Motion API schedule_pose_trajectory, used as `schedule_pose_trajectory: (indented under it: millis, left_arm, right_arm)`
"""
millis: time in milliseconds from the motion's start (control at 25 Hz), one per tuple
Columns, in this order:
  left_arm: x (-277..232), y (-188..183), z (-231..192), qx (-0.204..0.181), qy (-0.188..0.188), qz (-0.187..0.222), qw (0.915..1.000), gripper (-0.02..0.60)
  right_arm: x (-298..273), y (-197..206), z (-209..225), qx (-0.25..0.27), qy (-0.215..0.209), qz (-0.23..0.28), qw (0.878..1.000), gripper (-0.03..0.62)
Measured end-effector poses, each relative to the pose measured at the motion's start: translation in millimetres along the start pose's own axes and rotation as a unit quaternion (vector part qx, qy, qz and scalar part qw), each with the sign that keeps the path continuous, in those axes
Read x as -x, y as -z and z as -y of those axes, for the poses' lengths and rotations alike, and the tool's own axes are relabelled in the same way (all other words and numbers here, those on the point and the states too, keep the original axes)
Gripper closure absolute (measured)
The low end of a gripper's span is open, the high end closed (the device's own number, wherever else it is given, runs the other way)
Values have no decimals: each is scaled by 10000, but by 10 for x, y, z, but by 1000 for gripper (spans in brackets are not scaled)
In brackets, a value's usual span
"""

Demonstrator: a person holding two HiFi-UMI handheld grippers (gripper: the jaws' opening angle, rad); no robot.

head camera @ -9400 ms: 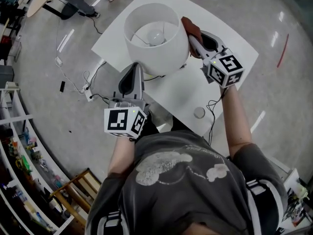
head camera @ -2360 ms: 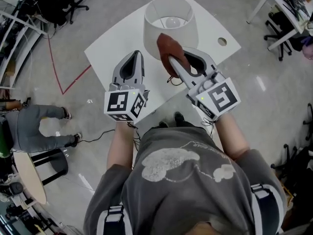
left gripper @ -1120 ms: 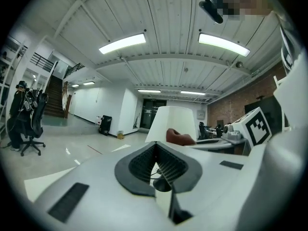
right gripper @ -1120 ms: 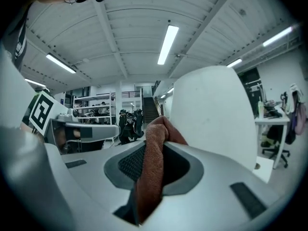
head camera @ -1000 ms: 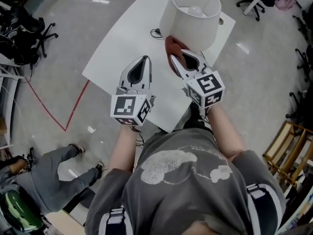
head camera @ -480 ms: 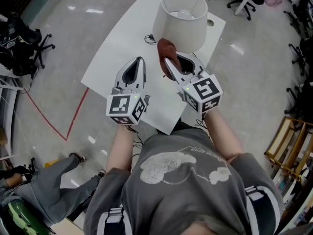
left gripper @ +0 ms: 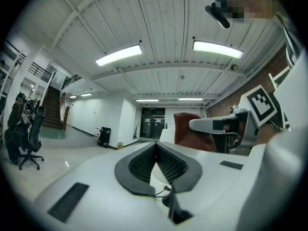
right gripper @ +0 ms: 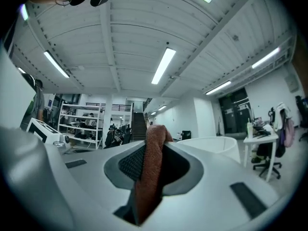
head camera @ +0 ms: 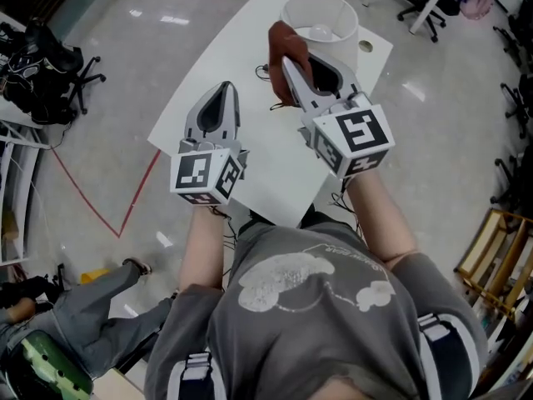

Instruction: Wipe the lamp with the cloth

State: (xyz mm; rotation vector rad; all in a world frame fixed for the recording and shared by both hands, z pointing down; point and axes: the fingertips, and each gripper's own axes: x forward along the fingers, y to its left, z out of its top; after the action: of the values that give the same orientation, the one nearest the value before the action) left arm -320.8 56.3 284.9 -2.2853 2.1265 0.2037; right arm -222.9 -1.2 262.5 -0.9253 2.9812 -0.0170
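Glossy floor with office chairs surrounds a white table; the lamp stands at its far corner. The right gripper clamps the rust cloth just beside the shade, partly screening it. The left gripper has its jaws together, empty.

The claw is closed on a rust-brown cloth, which stands up between the dark ribbed pads and pokes out past the tips. Just right of the tips shows the white rim of the lamp shade. Beyond lie shelves at left, stairs in the middle, a chair at right, and strip lights overhead.
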Motion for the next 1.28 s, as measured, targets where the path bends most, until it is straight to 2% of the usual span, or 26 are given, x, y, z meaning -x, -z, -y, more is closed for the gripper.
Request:
schedule_pose_trajectory:
  millis: [320, 680, 920, 1280]
  left_arm:
    - [-151, -40, -432, 115, 582, -23, 9982, 574]
    - [-274, 115, -717, 394, 918, -213, 9948, 574]
    - [-374, 283, -780, 536, 1098, -362, 9918, 574]
    - [-409, 531, -899, 623, 1183, -573, 9894, 574]
  right_arm:
    - [-496, 51, 54, -72, 1165, -116, 9931, 508]
    - [-794, 276, 83, -72, 1847, -396, 9820, 508]
    - [-930, 394, 38, -185, 1961, -502, 9791, 508]
    - [-1012, 1082, -88, -844, 1734, -1017, 9759, 508]
